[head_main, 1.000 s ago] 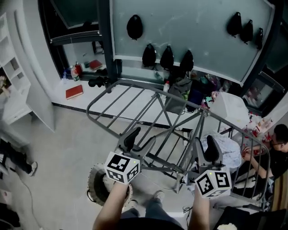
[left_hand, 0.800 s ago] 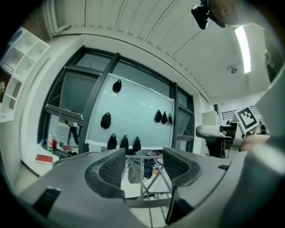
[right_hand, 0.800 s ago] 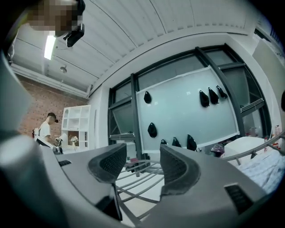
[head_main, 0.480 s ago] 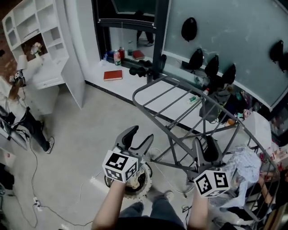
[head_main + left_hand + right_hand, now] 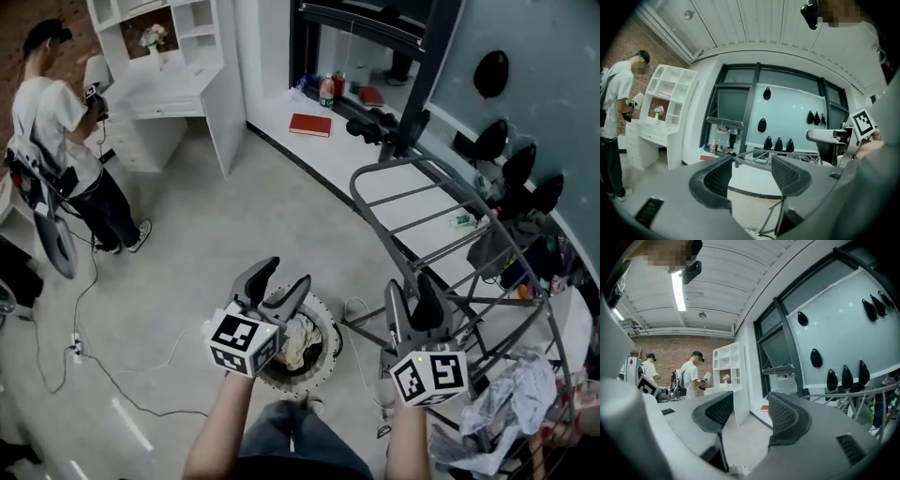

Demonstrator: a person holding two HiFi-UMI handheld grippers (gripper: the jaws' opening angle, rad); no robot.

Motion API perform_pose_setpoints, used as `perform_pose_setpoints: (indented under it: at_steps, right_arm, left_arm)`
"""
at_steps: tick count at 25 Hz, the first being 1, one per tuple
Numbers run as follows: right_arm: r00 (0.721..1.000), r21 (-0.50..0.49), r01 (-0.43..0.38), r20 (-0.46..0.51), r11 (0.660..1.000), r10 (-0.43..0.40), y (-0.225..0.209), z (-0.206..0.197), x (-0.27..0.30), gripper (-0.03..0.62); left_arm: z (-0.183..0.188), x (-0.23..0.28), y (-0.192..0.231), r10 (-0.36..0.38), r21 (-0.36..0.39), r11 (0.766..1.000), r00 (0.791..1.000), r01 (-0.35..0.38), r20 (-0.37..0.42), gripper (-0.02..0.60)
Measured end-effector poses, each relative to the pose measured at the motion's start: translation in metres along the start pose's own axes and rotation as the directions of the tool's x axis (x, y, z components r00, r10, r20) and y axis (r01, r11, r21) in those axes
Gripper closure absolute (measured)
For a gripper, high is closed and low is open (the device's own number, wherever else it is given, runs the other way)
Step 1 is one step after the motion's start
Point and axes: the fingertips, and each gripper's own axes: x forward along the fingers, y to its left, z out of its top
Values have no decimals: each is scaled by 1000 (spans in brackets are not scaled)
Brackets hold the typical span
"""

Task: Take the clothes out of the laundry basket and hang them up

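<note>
Since the earlier frames our view has swung left. The drying rack [image 5: 441, 202], which filled the centre, now stands at the right. The laundry basket [image 5: 323, 349], then half hidden under our left arm, now lies in plain view.

- Laundry basket: one, round, on the floor [image 5: 216, 244] between our two forearms, left of the rack's feet.
- Clothes: one cream bundle [image 5: 298, 339] inside the basket, and one pale garment [image 5: 511, 403] draped on the rack at the lower right. That garment sat nearer the centre a second ago.
- Grippers: two.
  - The left gripper [image 5: 284, 274] overlaps the basket's near-left rim in the head view. Its jaws are spread wide, and its own view shows only the floor and the rack between them.
  - The right gripper [image 5: 410, 286] is held in front of the rack's lower bars. Its jaws are likewise apart and hold nothing.
  - Both keep the same spread as before.
- Drying rack: one, grey metal, with its top bars bare.
- Black pouches [image 5: 492, 73] on the glass wall: four show in the head view, where more showed earlier.
- Red book [image 5: 309, 125]: one, on the white sill.
- White shelf unit [image 5: 173, 70]: one, at the upper left.
- Persons: one [image 5: 56, 122] standing by the shelves, new to the head view. The right gripper view shows two by the brick wall.
</note>
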Motion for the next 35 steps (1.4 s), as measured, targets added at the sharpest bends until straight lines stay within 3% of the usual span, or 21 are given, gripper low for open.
perform_pose_setpoints:
  at_steps: [4, 11, 21, 29, 35]
  right_arm:
    - [995, 2, -85, -45, 996, 85, 19, -30, 16, 355]
    - [971, 41, -187, -146, 981, 192, 46, -118, 47, 355]
    - [914, 65, -279, -287, 958, 286, 71, -306, 101, 355]
    - [882, 99, -227, -400, 969, 248, 66, -471, 124, 356]
    - [856, 132, -165, -472, 977, 208, 52, -577, 135, 356]
  left_arm:
    - [-29, -17, 11, 70, -13, 997, 997, -71, -29, 305]
    - [-100, -19, 41, 147, -45, 987, 985, -152, -86, 305]
    - [-276, 7, 87, 195, -96, 971, 955, -220, -223, 310]
    - [-435, 55, 103, 170, -130, 966, 929, -223, -328, 318]
    - [-540, 75, 124, 176, -164, 950, 890, -266, -421, 324]
